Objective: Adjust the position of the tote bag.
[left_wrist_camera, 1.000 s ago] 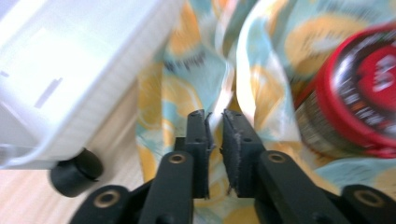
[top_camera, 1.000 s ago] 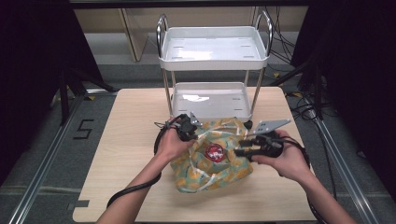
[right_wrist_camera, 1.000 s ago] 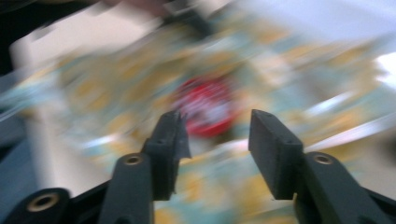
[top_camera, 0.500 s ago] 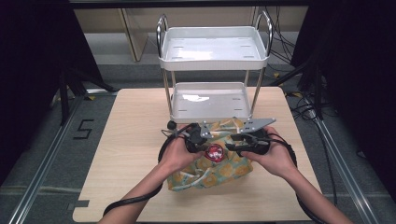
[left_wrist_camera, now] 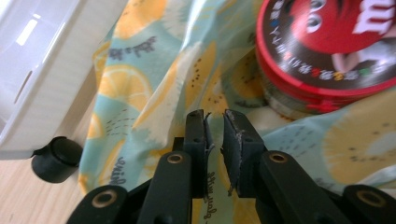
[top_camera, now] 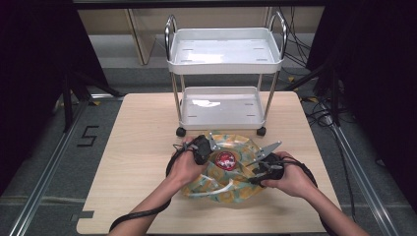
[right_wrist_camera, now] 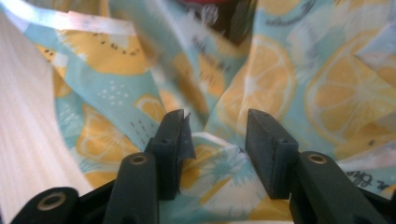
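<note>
A cloth bag (top_camera: 231,189) printed with yellow citrus slices on pale teal lies slumped on the wooden table (top_camera: 137,147). A round red candy tin (top_camera: 226,160) sits in its middle. My left gripper (top_camera: 210,146) is at the bag's left edge. In the left gripper view its jaws (left_wrist_camera: 215,128) have just been closing to a narrow gap over the bag (left_wrist_camera: 154,70), beside the tin (left_wrist_camera: 327,46). My right gripper (top_camera: 250,171) is at the bag's right side. Its jaws (right_wrist_camera: 215,135) have just been closing and stand apart, a fold of the bag (right_wrist_camera: 280,84) bulging between them.
A white two-shelf cart (top_camera: 223,54) on black casters stands on the table just behind the bag. Its lower shelf (left_wrist_camera: 37,70) and one caster (left_wrist_camera: 58,158) are close to my left gripper. Bare table (right_wrist_camera: 23,140) lies beside the bag.
Both hands have come down and toward the person with the bag. The bag, held up and bunched before, now lies lower and flatter on the table. The right jaws have narrowed.
</note>
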Available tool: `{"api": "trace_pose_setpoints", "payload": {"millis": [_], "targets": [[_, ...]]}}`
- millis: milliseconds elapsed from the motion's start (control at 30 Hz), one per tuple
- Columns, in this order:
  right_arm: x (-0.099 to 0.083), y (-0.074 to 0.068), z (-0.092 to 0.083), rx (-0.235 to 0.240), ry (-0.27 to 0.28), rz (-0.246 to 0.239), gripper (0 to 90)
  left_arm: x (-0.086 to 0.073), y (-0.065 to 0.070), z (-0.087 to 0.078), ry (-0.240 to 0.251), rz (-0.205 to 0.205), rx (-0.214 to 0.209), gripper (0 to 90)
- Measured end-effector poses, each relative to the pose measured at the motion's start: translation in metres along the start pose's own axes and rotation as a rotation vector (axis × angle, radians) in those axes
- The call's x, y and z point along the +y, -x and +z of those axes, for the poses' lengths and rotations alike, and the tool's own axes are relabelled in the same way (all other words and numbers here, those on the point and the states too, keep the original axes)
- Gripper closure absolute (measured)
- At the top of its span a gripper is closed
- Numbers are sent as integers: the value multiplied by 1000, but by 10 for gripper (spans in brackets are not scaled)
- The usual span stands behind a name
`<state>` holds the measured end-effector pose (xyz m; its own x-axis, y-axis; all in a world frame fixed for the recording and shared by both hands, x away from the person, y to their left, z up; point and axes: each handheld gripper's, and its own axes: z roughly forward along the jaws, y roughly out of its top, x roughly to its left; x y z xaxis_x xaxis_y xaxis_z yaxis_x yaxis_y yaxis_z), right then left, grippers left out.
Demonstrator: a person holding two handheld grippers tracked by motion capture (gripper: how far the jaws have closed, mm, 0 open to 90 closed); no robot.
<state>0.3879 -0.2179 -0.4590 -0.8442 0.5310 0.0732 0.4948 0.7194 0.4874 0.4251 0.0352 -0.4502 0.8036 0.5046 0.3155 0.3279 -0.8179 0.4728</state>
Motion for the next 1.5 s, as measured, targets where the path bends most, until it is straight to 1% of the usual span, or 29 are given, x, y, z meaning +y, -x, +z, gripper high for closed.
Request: {"api": "trace_pose_setpoints", "payload": {"millis": [100,200,267,367,400,433,500,533,567,600,633,667,700,800,867,933,967,1033,1067,1100,1133,1200,1233,1267,1300,1400,1433,1467,1500], "targets": [[-5,0,1,2,-38,13,591,-3,-2,4,-33,14,41,789],[-5,1,-1,7,-59,20,592,-7,-6,6,-30,-26,40,787],[-4,1,-2,-1,-60,13,593,-7,-6,5,-26,-29,39,768],[15,-1,-18,-15,64,-19,721,-1,-2,-6,55,-61,-37,734],[21,-2,-21,-21,108,4,775,1,-1,-10,73,-56,-50,736],[28,-3,-25,-25,123,32,812,4,0,-15,80,-40,-61,739],[41,-1,-29,-65,148,24,895,8,5,-24,100,-24,-82,775],[46,1,-29,-83,157,15,900,9,8,-26,104,-24,-95,797],[51,3,-29,-94,134,16,900,9,11,-28,96,-13,-105,816],[55,3,-25,-89,127,43,900,8,14,-27,83,-7,-120,830],[58,8,-23,-100,102,34,900,8,15,-25,67,30,-116,833],[58,8,-23,-100,102,34,900,8,15,-25,67,30,-116,844],[63,14,-14,-99,67,59,900,6,17,-20,40,30,-113,837],[66,22,-1,-109,19,70,888,2,17,-17,40,11,-91,850],[65,25,5,-110,1,73,876,0,15,-20,13,18,-68,851],[64,26,7,-110,-7,71,876,-1,13,-20,4,14,-69,862],[63,28,11,-101,-22,84,880,-2,13,-17,2,-3,-89,868],[62,30,14,-103,-29,88,885,-2,15,-14,4,1,-114,872],[62,31,16,-98,-25,89,889,-1,17,-13,1,23,-120,873],[63,32,17,-104,-32,90,889,-1,19,-11,-9,26,-143,876],[63,32,17,-104,-32,90,889,-1,19,-11,-9,26,-143,878],[63,36,20,-124,-40,95,889,-3,25,-5,-59,30,-221,879],[63,39,20,-153,-48,87,890,-4,26,-3,-79,42,-243,880],[63,39,20,-153,-48,87,890,-4,26,-3,-79,42,-243,884],[64,43,22,-183,-46,95,890,-8,33,2,-79,26,-247,886],[63,47,23,-208,-35,103,890,-10,35,3,-79,29,-254,891],[64,45,23,-201,-34,140,890,-11,35,3,-83,31,-265,892],[64,45,23,-201,-34,140,890,-11,35,3,-83,31,-265,892],[63,48,22,-247,-50,112,890,-12,36,1,-87,33,-269,892]]}}
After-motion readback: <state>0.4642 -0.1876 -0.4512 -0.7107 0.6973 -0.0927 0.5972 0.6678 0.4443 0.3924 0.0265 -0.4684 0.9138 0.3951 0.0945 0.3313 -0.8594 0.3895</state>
